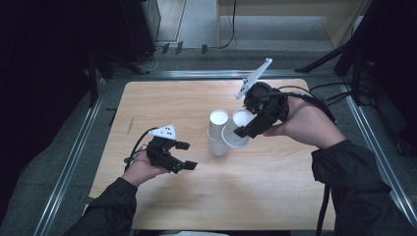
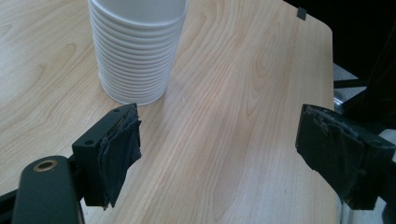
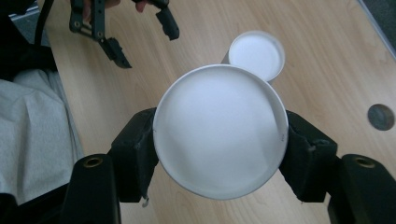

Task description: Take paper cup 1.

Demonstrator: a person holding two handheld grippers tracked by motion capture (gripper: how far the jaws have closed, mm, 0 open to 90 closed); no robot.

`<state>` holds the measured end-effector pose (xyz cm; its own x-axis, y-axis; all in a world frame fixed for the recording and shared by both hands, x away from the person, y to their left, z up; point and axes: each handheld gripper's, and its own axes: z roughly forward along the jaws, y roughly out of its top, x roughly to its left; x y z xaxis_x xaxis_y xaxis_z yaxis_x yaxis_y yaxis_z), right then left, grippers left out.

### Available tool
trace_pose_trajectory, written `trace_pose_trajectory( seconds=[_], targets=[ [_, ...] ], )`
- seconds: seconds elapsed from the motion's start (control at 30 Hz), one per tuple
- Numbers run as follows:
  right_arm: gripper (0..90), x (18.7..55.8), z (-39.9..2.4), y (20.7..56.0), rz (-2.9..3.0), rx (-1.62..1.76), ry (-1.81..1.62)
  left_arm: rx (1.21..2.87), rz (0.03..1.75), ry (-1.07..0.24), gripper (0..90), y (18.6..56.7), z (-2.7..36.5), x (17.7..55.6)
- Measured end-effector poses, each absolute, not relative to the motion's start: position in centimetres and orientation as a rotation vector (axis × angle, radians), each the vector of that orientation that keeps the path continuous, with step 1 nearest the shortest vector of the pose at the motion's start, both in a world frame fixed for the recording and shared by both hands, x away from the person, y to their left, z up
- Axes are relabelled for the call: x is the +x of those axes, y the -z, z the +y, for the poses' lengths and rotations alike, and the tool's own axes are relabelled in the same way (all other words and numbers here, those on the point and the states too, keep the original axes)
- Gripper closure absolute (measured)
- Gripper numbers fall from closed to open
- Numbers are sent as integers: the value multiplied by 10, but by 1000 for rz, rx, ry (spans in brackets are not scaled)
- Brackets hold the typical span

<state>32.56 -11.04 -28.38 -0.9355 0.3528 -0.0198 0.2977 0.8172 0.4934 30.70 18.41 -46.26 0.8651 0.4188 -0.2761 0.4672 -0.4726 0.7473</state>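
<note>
Right gripper (image 1: 244, 131) clamps a white paper cup (image 3: 219, 135) between its two black jaws, one pad pressed on each side of the cup's wall just under the rim — the cup's open mouth faces the gripper's own camera and its white inside is plain to see. Lifted off the wooden table (image 1: 275, 196), the cup is tilted in the grip. Just beyond and below it in the right gripper view, a second white cup (image 3: 257, 53) stands upright on the table, its mouth open upward; in the high view the held cup hangs just beside this one, on the side toward the person's right hand (image 1: 305, 123). Across the table from the clamped cup, well apart from it, the left gripper (image 1: 186, 155) is held low by the person's left hand (image 1: 142, 169) with its jaws spread wide and nothing between them — its pads (image 2: 119, 149) frame bare wood, and the ribbed wall of the standing cup rises just ahead of its left jaw. A dark sleeve (image 1: 359, 182) covers the person's right forearm behind the gripper that carries the cup
</note>
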Motion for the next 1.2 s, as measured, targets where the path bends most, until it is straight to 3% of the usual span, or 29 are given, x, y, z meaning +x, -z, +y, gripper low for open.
trace_pose_trajectory(
  seconds=[0.5, 1.2],
  targets=[
    [352, 314, -111, 402, 2952, 510, -984, 2143, 601, 92, 146, 463, 181, 312],
    [351, 303, -112, 450, 2861, 406, -1229, 2145, 530, 70, 146, 463, 178, 303]
  ],
)
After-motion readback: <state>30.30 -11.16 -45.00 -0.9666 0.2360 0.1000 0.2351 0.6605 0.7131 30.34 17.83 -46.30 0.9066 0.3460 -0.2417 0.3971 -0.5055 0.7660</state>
